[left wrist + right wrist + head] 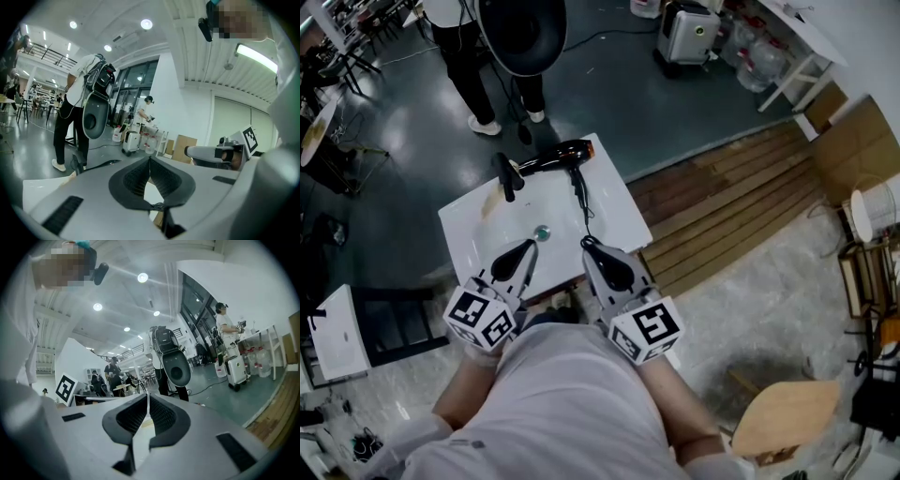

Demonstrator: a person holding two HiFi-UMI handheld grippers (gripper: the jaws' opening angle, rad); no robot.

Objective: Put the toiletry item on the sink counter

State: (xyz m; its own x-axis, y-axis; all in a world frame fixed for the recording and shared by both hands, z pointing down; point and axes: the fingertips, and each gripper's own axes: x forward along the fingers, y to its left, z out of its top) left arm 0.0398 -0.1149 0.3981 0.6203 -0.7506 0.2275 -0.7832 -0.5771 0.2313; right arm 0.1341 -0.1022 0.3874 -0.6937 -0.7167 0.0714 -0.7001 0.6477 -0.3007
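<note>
Both grippers are held side by side over the near edge of the counter [614, 211], close to the person's body. The left gripper [529, 247] is seen in its own view [150, 161] with its jaws pressed together and nothing between them. The right gripper [587, 244] is likewise closed and empty [148, 397].

The hair dryer [555, 155] lies on the counter's far edge, well ahead of both sets of jaws and gripped by neither. Its cord [581, 202] runs back across the counter to a spot just ahead of the right gripper's tips.

The tap [504, 175] stands ahead of the left gripper, just left of the dryer. The drain [543, 232] is seen just beyond the left gripper's tips, between the two grippers.

A person [469, 66] stands on the floor past the counter.
</note>
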